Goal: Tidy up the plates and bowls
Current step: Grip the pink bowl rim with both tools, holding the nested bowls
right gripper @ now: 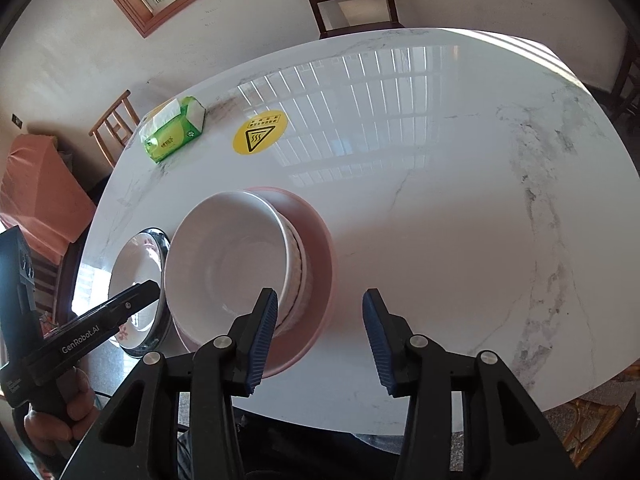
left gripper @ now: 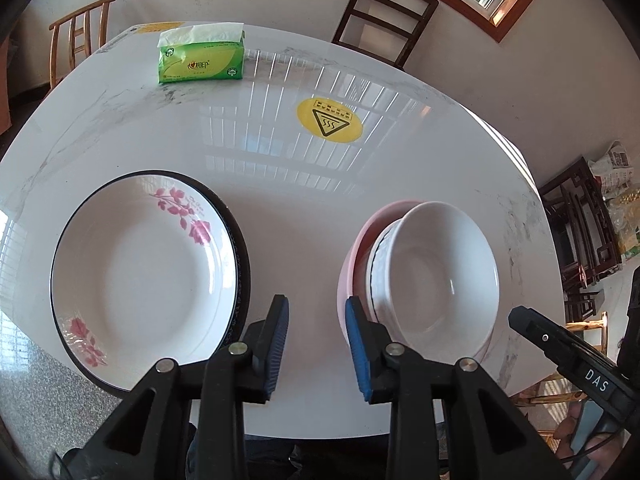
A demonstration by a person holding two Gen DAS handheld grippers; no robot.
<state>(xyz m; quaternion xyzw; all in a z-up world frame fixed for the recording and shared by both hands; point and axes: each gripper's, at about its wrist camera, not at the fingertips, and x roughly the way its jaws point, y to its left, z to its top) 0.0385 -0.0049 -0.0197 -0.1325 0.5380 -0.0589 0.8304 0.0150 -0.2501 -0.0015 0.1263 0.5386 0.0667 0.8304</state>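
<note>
Black left tongs angled down, parted, empty, right tongs likewise

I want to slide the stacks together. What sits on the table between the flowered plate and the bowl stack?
Nothing: in the left wrist view the table is bare between the flowered plate and the bowl stack.

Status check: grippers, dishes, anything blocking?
Left gripper open, empty. Right gripper open, empty. Bowls stacked, flowered plate on a dark-rimmed plate beside them. Tissue pack far off, nothing blocking.
</note>
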